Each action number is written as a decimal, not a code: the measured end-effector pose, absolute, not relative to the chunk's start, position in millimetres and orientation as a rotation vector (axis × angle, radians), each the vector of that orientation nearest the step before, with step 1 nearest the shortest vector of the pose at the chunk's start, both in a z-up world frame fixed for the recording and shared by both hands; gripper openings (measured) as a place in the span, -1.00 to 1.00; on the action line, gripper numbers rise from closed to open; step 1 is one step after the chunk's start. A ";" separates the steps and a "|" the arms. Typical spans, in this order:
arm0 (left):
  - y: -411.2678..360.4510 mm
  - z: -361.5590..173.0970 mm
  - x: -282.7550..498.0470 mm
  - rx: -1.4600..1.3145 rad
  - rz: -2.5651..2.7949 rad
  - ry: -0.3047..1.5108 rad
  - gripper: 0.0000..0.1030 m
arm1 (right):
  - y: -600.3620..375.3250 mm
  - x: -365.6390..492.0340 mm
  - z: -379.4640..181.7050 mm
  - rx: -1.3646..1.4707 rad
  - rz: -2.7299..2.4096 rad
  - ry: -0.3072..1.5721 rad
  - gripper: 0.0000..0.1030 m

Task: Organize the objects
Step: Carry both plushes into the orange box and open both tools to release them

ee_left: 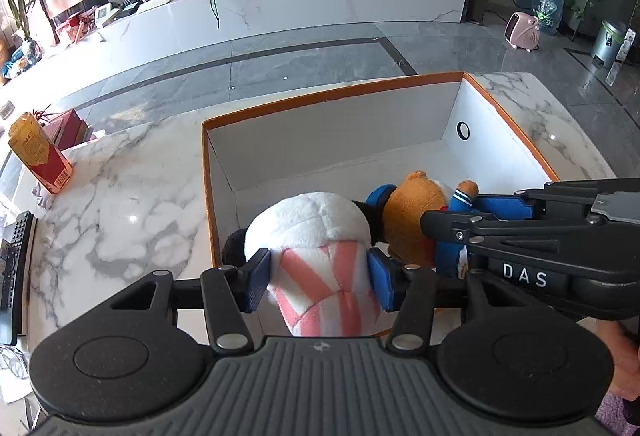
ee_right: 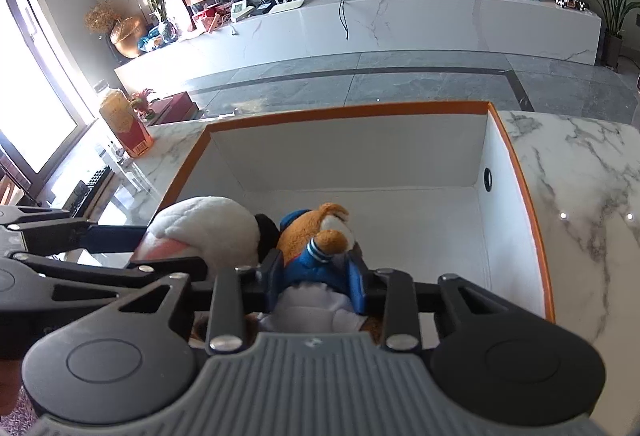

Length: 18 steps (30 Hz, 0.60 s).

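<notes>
My left jaws [ee_left: 319, 278] squeeze the white and pink plush toy [ee_left: 312, 236]. My right jaws [ee_right: 316, 286] pinch the brown bear [ee_right: 316, 236] around its blue jacket. Both toys are soft and light, so I hold their middles. They hang over the near side of the white box [ee_right: 516, 172] on the desk [ee_right: 580, 172]. I see nothing else in it.

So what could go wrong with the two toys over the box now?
1. The white plush toy with pink stripes, squeezed by the left hand-held gripper, hangs over the near orange rim of the white box; released now, it might fall outside.
2. The brown teddy bear in blue clothes, held by the right hand-held gripper, presses against it, so they could snag.
</notes>
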<state>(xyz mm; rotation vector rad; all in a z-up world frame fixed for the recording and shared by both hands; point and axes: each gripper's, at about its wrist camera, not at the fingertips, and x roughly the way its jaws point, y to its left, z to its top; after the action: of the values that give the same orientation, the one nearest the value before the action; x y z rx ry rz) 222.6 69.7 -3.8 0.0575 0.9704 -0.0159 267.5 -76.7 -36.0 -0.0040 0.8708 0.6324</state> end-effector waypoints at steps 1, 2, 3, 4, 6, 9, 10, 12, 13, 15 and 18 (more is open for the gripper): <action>69.2 -5.2 223.8 0.061 -0.019 0.974 0.17 | -75.4 268.5 -37.6 -0.008 0.633 0.874 -0.33; 69.6 -6.3 225.1 0.062 -0.018 0.978 0.16 | -74.2 269.4 -38.9 -0.013 0.633 0.877 -0.34; 70.5 -7.9 227.0 0.062 -0.018 0.982 0.16 | -73.4 270.2 -40.7 -0.017 0.630 0.880 -0.34; 70.7 -9.3 228.6 0.063 -0.015 0.986 0.16 | -72.6 271.9 -42.3 -0.019 0.629 0.882 -0.34; 69.9 -14.9 232.7 0.077 -0.005 1.003 0.16 | -71.8 275.2 -45.3 -0.015 0.631 0.892 -0.34; 67.5 -26.5 234.9 0.101 -0.003 1.031 0.16 | -71.4 280.6 -49.2 -0.005 0.637 0.919 -0.34; 67.6 -29.9 235.5 0.108 -0.001 1.033 0.16 | -70.4 282.4 -50.5 -0.005 0.640 0.931 -0.34; 67.1 -34.8 234.9 0.117 0.000 1.038 0.16 | -69.7 288.2 -56.6 -0.002 0.640 0.962 -0.38; 67.0 -36.4 234.9 0.118 -0.002 1.041 0.16 | -69.6 291.7 -61.2 0.011 0.646 0.993 -0.40; 67.4 -39.0 234.8 0.120 -0.004 1.045 0.17 | -70.7 298.2 -71.2 0.053 0.656 1.054 -0.40; 66.8 -41.2 235.5 0.134 -0.010 1.053 0.18 | -69.2 301.1 -84.0 0.084 0.660 1.113 -0.39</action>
<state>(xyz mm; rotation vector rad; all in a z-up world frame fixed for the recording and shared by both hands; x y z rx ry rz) 235.5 66.8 -41.2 0.1337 1.0530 -0.0101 301.1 -69.2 -84.0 0.0839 1.1128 0.6595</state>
